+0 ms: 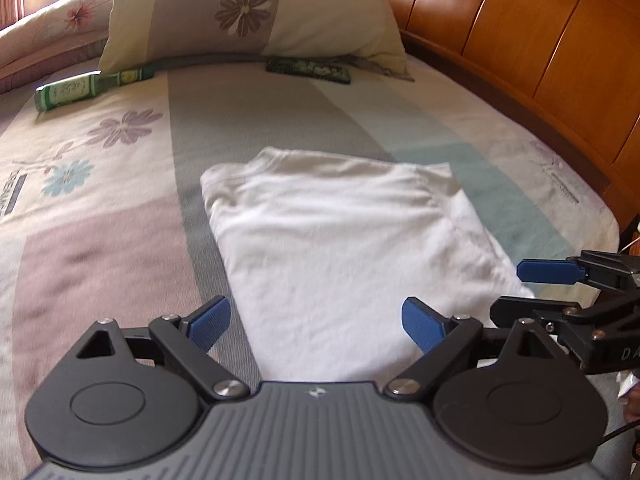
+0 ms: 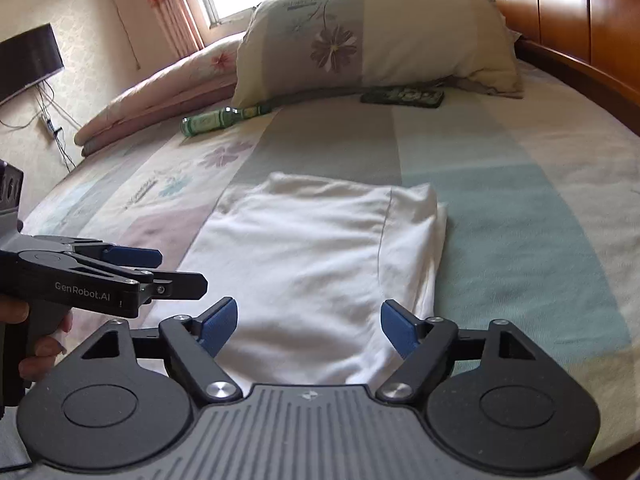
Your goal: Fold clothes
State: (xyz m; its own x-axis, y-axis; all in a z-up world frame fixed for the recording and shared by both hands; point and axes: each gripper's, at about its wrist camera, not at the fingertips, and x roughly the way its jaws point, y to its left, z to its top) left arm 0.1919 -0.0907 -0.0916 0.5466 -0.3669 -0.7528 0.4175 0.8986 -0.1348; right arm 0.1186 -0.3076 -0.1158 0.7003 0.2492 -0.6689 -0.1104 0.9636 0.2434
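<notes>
A white garment [image 1: 340, 248] lies folded into a long rectangle on the striped bedspread [image 1: 120, 220], its collar end toward the pillow. My left gripper [image 1: 316, 326] hovers open over the garment's near end, nothing between its blue pads. In the left wrist view the right gripper [image 1: 532, 288] comes in from the right edge beside the garment's near right corner. My right gripper [image 2: 308, 326] is open above the same white garment [image 2: 316, 256], empty. The left gripper [image 2: 172, 270] shows at the left of the right wrist view, held by a hand [image 2: 36, 344].
A flowered pillow [image 1: 256, 12] lies at the head of the bed. Below it rest a green bottle [image 1: 88, 88] and a dark patterned case [image 1: 308, 70]. A wooden headboard [image 1: 540, 48] curves along the right. A folded quilt [image 2: 160, 96], a window and a wall screen [image 2: 28, 60] are at left.
</notes>
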